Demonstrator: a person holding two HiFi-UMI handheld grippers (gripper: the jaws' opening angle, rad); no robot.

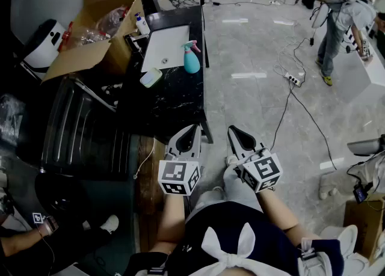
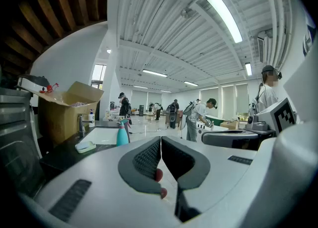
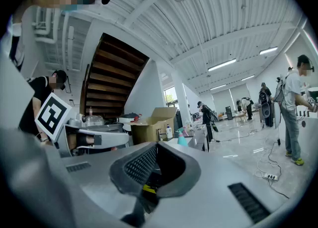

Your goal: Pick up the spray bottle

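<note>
The spray bottle (image 1: 191, 58), teal with a pink trigger, stands upright on the black counter (image 1: 174, 103) at the right edge of a white sink (image 1: 165, 46). It also shows small and far ahead as the teal bottle (image 2: 122, 133) in the left gripper view and the teal bottle (image 3: 183, 137) in the right gripper view. My left gripper (image 1: 195, 128) and right gripper (image 1: 232, 129) are held side by side well short of the counter's near end. Both have their jaws shut with nothing between them. Neither touches the bottle.
An open cardboard box (image 1: 96, 22) with clutter sits left of the sink, with a pump bottle (image 1: 142, 25) beside it. A pale soap dish (image 1: 150, 77) lies in front of the sink. A power strip (image 1: 293, 80) and cables cross the glossy floor. A person (image 1: 337, 22) bends over at the far right.
</note>
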